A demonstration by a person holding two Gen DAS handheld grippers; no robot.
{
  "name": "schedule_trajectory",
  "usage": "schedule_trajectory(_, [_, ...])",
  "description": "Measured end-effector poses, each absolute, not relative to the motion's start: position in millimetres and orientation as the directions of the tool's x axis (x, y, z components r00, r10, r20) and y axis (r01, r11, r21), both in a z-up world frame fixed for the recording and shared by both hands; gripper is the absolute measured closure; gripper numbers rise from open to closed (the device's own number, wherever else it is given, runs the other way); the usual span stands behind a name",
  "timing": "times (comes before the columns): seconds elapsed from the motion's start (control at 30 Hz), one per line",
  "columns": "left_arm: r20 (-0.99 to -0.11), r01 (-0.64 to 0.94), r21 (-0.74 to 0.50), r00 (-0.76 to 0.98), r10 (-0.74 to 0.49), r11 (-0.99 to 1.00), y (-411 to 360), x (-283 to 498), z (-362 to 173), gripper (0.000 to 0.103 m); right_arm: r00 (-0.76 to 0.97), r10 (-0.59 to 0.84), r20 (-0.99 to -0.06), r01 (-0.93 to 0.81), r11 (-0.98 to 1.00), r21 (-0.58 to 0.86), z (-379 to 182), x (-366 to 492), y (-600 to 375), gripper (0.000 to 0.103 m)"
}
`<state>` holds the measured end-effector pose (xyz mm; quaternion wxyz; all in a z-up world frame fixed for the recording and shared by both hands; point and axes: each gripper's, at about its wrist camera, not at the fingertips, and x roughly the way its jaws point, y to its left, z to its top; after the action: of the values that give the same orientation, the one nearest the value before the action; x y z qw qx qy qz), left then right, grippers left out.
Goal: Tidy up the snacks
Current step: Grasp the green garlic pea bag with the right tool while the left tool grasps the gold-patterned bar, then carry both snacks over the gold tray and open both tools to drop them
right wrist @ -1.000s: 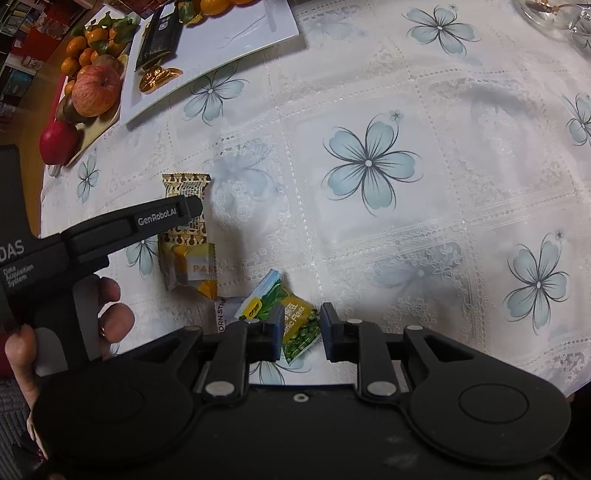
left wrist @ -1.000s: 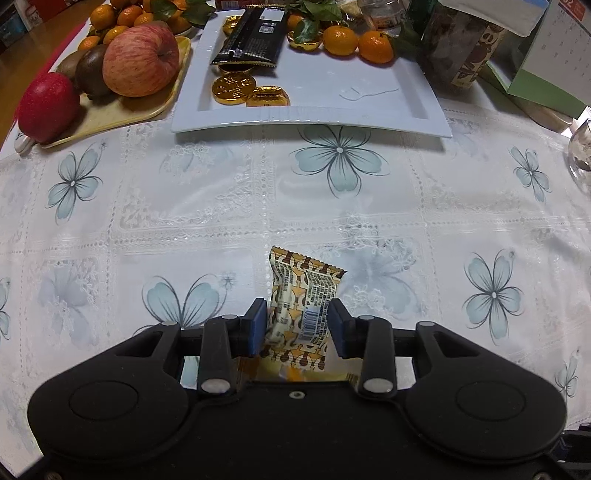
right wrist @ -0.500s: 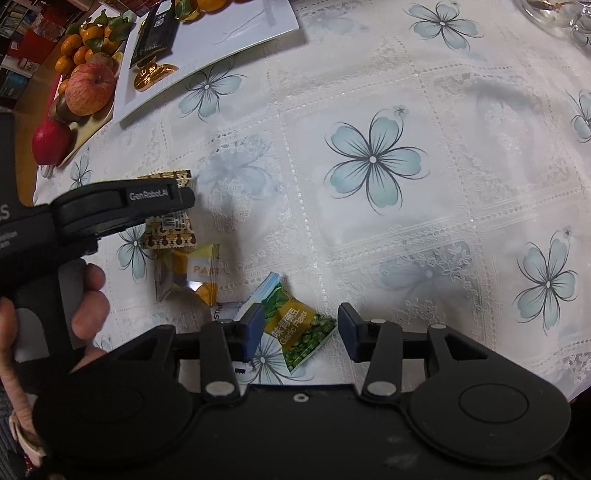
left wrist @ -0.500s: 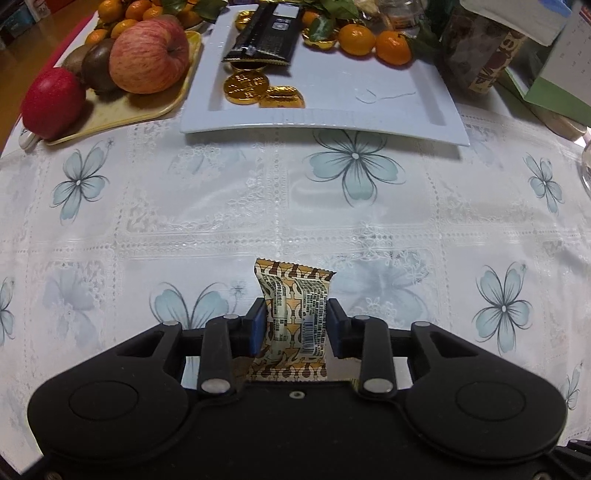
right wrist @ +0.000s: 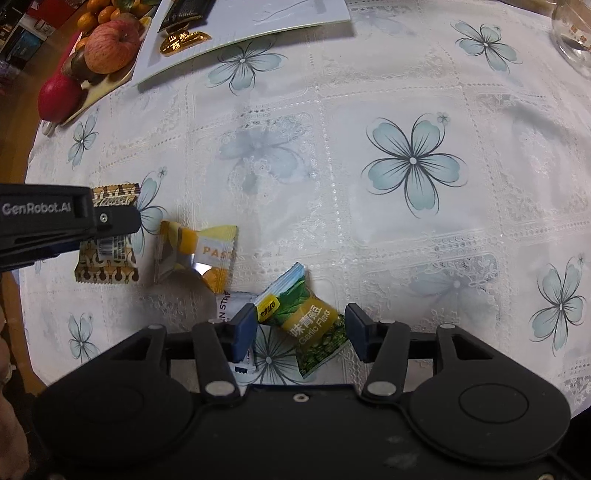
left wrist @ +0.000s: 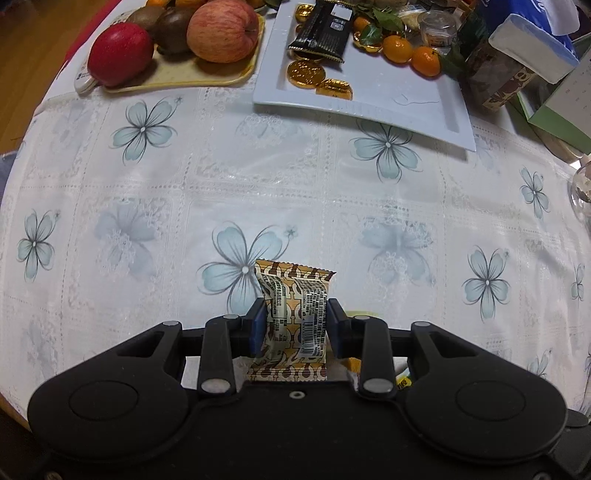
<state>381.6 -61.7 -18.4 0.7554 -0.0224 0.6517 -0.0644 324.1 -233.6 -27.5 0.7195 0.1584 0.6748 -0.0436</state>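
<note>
Left gripper [left wrist: 295, 325]: pointing down, jaws clamped on brown snack [left wrist: 293, 314], held by its long sides, long axis running toward white tray [left wrist: 369, 107] far ahead across cloth [left wrist: 147, 192].

Right gripper [right wrist: 300, 328]: jaws opening, straddling green pack [right wrist: 308, 325], which lies diagonally on the cloth, pads not pressing. Yellow pack [right wrist: 195, 258] lies between both tools.

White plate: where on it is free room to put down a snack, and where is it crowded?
The white plate is bare in its near right half, between the gold coins and the near right corner. Its far side is crowded: black packet, small oranges. The tablecloth in front of the plate is also free.
</note>
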Motion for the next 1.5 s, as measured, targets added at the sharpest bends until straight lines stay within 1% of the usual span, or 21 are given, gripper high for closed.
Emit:
schedule_trajectory(0.1, [-0.985, 0.051, -0.121, 0.114, -0.126, 0.991, -55, 377, -21, 0.061, 0.071, 0.136, -0.988, 0.27, 0.951, 0.15, -35, 325, -228, 0.046])
schedule_trajectory(0.17, [-0.986, 0.055, -0.132, 0.096, -0.137, 0.99, -52, 376, -21, 0.061, 0.072, 0.115, -0.991, 0.261, 0.957, 0.13, -37, 324, -224, 0.042])
schedule_trajectory(0.6, [-0.986, 0.039, -0.156, 0.06, -0.158, 0.987, -43, 372, -21, 0.061, 0.047, 0.033, -0.998, 0.212, 0.976, 0.043, -51, 328, -206, 0.042])
schedule_trajectory(0.7, [-0.986, 0.036, -0.159, 0.053, -0.161, 0.987, -41, 373, -22, 0.061, 0.043, 0.03, -0.999, 0.211, 0.977, 0.039, -52, 328, -206, 0.043])
schedule_trajectory(0.8, [-0.986, 0.033, -0.156, 0.049, -0.158, 0.987, -38, 373, -23, 0.061, 0.037, 0.022, -0.999, 0.204, 0.978, 0.029, -52, 328, -206, 0.05])
schedule_trajectory(0.83, [-0.987, 0.031, -0.153, 0.048, -0.155, 0.988, -37, 372, -23, 0.061, 0.035, 0.017, -0.999, 0.202, 0.979, 0.024, -53, 329, -207, 0.056])
schedule_trajectory(0.87, [-0.987, 0.029, -0.152, 0.047, -0.153, 0.988, -37, 372, -23, 0.061, 0.032, 0.011, -0.999, 0.201, 0.979, 0.017, -53, 330, -208, 0.065])
schedule_trajectory(0.9, [-0.987, 0.029, -0.153, 0.046, -0.154, 0.988, -36, 372, -23, 0.061, 0.026, -0.002, -1.0, 0.202, 0.979, 0.003, -53, 330, -210, 0.071])
schedule_trajectory(0.93, [-0.987, 0.031, -0.156, 0.045, -0.157, 0.987, -36, 371, -22, 0.061, 0.018, -0.002, -1.0, 0.206, 0.979, 0.002, -53, 331, -213, 0.073])
schedule_trajectory(1.07, [-0.986, 0.039, -0.157, 0.041, -0.159, 0.987, -34, 367, -21, 0.061, -0.007, 0.055, -0.998, 0.259, 0.965, 0.051, -54, 330, -231, 0.075])
schedule_trajectory(1.17, [-0.989, 0.037, -0.141, 0.048, -0.143, 0.989, -31, 361, -19, 0.061, 0.008, 0.078, -0.997, 0.302, 0.95, 0.077, -49, 326, -246, 0.075])
schedule_trajectory(1.37, [-0.988, 0.029, -0.094, 0.12, -0.097, 0.995, -26, 339, -3, 0.061, 0.136, 0.095, -0.986, 0.338, 0.931, 0.136, -14, 310, -268, 0.075])
schedule_trajectory(1.5, [-0.978, 0.006, -0.141, 0.158, -0.14, 0.99, -13, 302, 9, 0.061, 0.257, 0.132, -0.957, 0.308, 0.928, 0.21, 24, 280, -273, 0.075])
